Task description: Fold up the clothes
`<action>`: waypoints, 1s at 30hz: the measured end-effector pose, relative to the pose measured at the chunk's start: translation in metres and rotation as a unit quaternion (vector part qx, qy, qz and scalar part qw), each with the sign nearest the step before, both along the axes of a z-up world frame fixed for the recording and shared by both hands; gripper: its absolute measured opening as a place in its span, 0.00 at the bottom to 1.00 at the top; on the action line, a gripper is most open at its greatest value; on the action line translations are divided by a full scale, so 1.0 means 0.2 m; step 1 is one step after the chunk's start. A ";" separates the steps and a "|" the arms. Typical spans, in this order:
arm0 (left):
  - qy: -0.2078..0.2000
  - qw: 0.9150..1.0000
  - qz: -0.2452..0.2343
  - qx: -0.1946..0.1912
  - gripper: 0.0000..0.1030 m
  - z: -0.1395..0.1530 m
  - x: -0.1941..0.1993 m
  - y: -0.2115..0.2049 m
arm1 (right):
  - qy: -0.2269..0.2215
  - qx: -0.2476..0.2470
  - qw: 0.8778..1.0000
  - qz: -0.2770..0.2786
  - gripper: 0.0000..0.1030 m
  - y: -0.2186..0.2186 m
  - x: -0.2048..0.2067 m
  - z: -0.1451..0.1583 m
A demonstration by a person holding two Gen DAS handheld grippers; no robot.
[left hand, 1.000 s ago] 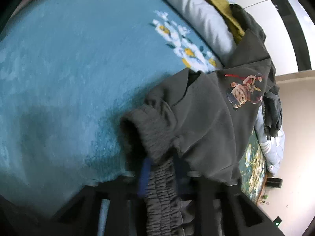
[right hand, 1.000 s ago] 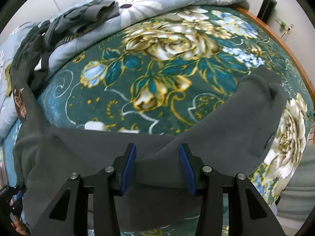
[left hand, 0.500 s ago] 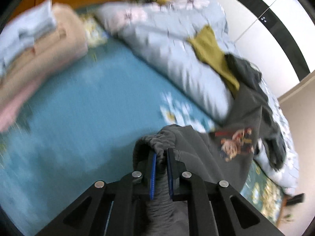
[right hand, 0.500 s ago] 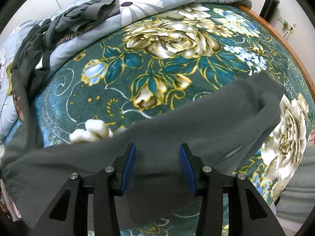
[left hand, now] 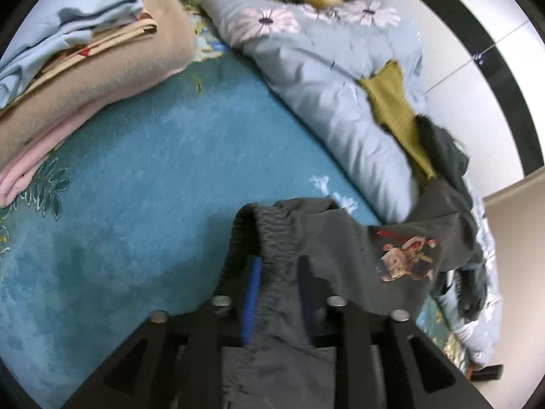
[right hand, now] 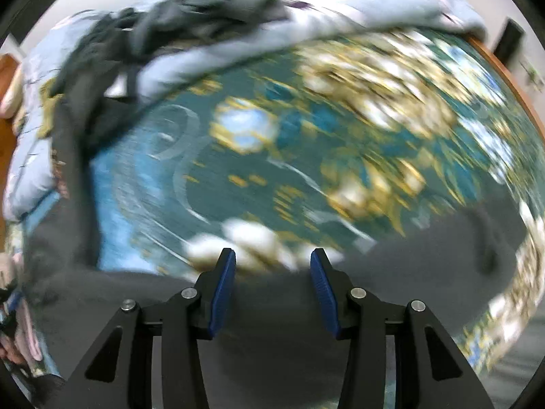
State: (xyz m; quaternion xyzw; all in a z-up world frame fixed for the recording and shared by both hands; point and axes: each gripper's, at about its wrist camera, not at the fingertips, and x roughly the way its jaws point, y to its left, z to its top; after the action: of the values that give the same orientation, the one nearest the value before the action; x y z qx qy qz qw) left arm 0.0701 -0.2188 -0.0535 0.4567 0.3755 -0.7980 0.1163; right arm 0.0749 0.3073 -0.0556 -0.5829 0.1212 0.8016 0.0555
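Grey trousers (left hand: pixel 327 238) lie across the bed (left hand: pixel 143 177); left gripper (left hand: pixel 277 272) is opening around their waistband (left hand: pixel 272 235), right gripper (right hand: pixel 272 276) released over them.

Left gripper (left hand: pixel 277 266) — black frame at the bottom of its frame, built of angular plates with triangular cut-outs. Four round silver screws (left hand: pixel 221 301) sit in a row across the finger bases. The pads (left hand: pixel 251 293) are blue and ribbed.

Right gripper (right hand: pixel 272 262) — the same black frame, four silver screws, and two narrow blue ribbed pads at lower centre.
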 end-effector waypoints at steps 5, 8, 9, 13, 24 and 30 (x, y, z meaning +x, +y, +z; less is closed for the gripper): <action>0.009 0.999 0.011 0.050 0.36 -0.05 0.02 -0.02 | 0.048 -0.081 0.995 0.041 0.46 -0.26 -0.38 0.10; 0.012 0.998 0.020 0.064 0.42 -0.08 0.02 -0.03 | 0.074 -0.106 0.990 0.061 0.45 -0.42 -0.63 0.16; 0.012 0.997 0.023 0.066 0.43 -0.09 0.01 -0.04 | 0.081 -0.114 0.988 0.066 0.45 -0.48 -0.71 0.18; 0.012 0.997 0.030 0.071 0.47 -0.13 -0.01 -0.04 | 0.075 -0.127 0.988 0.040 0.45 -0.59 -0.97 0.17; 0.023 0.995 0.023 0.090 0.50 -0.18 -0.04 -0.04 | 0.051 -0.168 0.982 -0.069 0.43 -0.63 -1.35 0.00; 0.019 0.995 0.025 0.100 0.51 -0.19 -0.05 -0.06 | 0.061 -0.136 0.988 -0.046 0.10 -0.74 -1.38 0.06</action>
State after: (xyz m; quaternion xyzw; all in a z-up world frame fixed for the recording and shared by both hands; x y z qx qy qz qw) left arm 0.0601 -0.2306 -0.0923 0.4411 0.4668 -0.7621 0.0827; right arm -0.2014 0.1592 -0.0429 -0.5286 0.2589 0.8084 0.0049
